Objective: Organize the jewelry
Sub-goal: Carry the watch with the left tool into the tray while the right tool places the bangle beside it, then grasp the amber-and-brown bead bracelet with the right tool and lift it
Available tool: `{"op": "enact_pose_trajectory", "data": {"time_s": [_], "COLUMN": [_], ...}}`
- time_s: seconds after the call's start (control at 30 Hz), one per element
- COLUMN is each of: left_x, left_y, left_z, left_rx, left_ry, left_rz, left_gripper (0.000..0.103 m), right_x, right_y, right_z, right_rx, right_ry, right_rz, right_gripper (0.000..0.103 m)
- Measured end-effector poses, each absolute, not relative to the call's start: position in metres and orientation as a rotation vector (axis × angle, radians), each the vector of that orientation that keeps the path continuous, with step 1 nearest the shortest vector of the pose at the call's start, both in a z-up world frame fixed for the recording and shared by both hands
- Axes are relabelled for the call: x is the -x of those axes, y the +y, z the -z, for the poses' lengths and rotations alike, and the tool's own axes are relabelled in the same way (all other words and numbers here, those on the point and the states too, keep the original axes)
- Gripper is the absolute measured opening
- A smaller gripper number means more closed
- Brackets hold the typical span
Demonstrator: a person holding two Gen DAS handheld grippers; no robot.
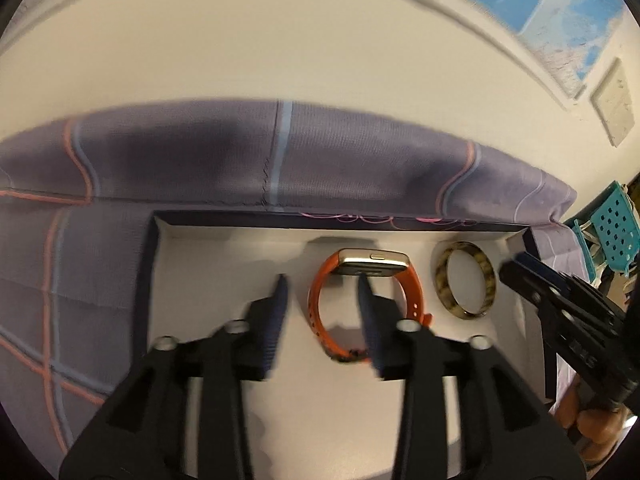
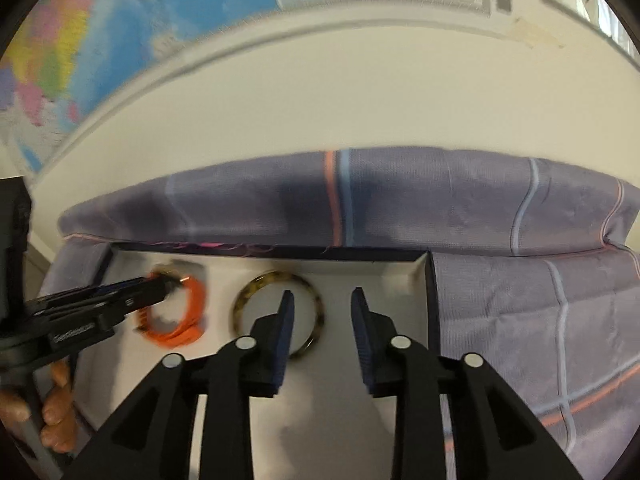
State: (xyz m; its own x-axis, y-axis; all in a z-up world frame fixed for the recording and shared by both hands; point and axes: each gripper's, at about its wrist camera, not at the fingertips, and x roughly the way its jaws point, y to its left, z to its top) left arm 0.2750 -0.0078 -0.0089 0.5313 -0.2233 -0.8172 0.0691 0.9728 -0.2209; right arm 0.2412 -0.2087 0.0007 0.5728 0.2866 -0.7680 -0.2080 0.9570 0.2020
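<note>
Left hand-held gripper (image 1: 322, 282): jaws partly apart, holding nothing, tips poised over the white floor of a shallow box (image 1: 224, 264); its right finger (image 1: 366, 300) overlaps the orange watch (image 1: 362, 300), which lies just ahead and to that side, gold case toward the far wall, strap looped on edge. Right hand-held gripper (image 2: 322, 300): jaws narrowly parted, empty, its left finger (image 2: 286, 312) crossing the near rim of a tortoiseshell bangle (image 2: 250, 288) lying flat in the same box, beside the watch and apart from it. Beyond both: dark box rim, grey-purple checked cloth (image 1: 200, 152) under and behind the box, cream wall, map (image 2: 120, 20) above. A person's fingers (image 2: 56, 412) grip the left handle.
</note>
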Motion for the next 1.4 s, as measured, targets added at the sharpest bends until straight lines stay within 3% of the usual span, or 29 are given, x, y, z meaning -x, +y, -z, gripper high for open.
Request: {"op": "enact_pose_trajectory", "data": {"time_s": [0.13,0.43,0.6,0.87,0.93,1.07,1.17,1.4], "left_x": [-0.231,-0.118,-0.078,-0.051,-0.049,-0.044,-0.040,-0.034], "left_y": [-0.001,-0.026,-0.045,-0.056,-0.058,-0.058,-0.056,-0.047], "left_z": [-0.015,-0.025,-0.001,0.027,0.029,0.032,0.035,0.035], "left_rx": [0.093,-0.057,-0.100,-0.065,-0.065,-0.064,-0.055,-0.027], "left_ry": [0.860,0.754,0.792,0.841,0.849,0.852,0.864,0.881], "left_rz": [0.164,0.371,0.453,0.513,0.520,0.531,0.519,0.494], "left_gripper": [0.057,0.060,0.061,0.061,0.061,0.061,0.052,0.050], "right_x": [-0.190,-0.083,-0.072,-0.053,-0.046,-0.030,-0.024,-0.030], "right_y": [-0.212,-0.208,-0.208,-0.186,-0.180,-0.174,-0.180,-0.212], "right_z": [-0.020,-0.004,0.012,0.017,0.017,0.017,0.012,-0.005], "right_rx": [-0.043,0.148,0.125,0.223,0.253,0.314,0.278,0.076], "right_ry": [0.855,0.898,0.934,0.916,0.922,0.912,0.915,0.877], "right_rz": [-0.407,-0.568,-0.567,-0.600,-0.623,-0.649,-0.664,-0.638], "right_gripper": [0.038,0.038,0.030,0.030,0.020,0.013,0.010,0.006]}}
